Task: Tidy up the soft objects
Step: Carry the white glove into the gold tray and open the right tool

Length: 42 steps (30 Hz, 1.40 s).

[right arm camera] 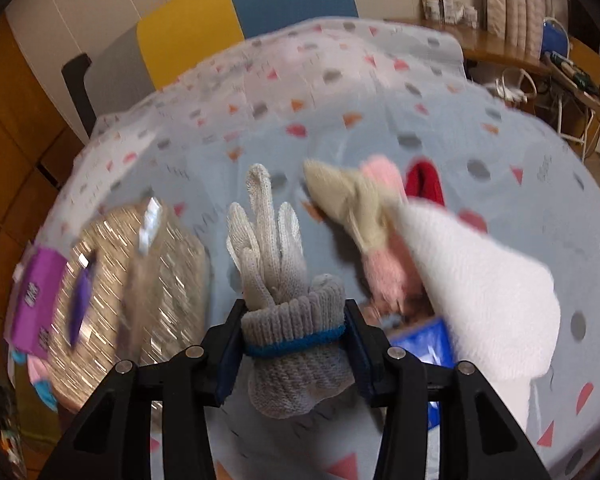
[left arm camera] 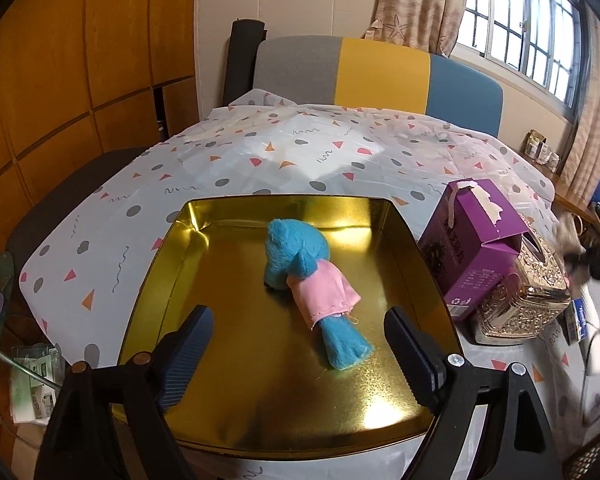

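A blue plush toy point(left arm camera: 296, 256) in a pink cloth lies in the gold metal tray point(left arm camera: 204, 248) on the patterned tablecloth. My left gripper point(left arm camera: 300, 314) hovers over the tray's near half. Its jaws stand open to either side of the toy's lower end, and the pads touch nothing. My right gripper point(right arm camera: 296, 312) is shut on the cuff of a grey-white knit glove point(right arm camera: 268, 248). The glove's fingers point away from me above the table. A beige and pink knitted piece point(right arm camera: 356, 204), a white fluffy cloth point(right arm camera: 472, 280) and a red item point(right arm camera: 422, 178) lie to the right of the glove.
A purple carton point(left arm camera: 472, 248) and an ornate gold tissue box point(left arm camera: 528, 300) stand right of the tray. A blue packet point(right arm camera: 428, 340) lies under the white cloth. A grey, yellow and blue chair point(left arm camera: 380, 72) stands at the table's far edge.
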Each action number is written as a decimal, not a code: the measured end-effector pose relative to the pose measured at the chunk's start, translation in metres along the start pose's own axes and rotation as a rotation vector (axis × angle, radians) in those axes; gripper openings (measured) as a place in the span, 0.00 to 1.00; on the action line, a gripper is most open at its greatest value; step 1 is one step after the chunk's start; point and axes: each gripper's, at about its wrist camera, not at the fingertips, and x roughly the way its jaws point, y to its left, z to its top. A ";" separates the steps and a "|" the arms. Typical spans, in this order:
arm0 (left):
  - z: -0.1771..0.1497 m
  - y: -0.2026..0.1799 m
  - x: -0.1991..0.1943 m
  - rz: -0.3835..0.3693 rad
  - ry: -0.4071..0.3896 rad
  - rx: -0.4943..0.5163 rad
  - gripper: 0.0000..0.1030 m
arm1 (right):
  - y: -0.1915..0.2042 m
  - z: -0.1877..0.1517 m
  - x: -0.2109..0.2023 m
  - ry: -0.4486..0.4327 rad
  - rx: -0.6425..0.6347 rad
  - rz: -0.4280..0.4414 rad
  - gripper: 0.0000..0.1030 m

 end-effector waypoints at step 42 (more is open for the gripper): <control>-0.013 0.055 0.012 0.021 0.043 -0.145 0.90 | 0.338 -0.077 0.040 0.153 -0.585 0.142 0.45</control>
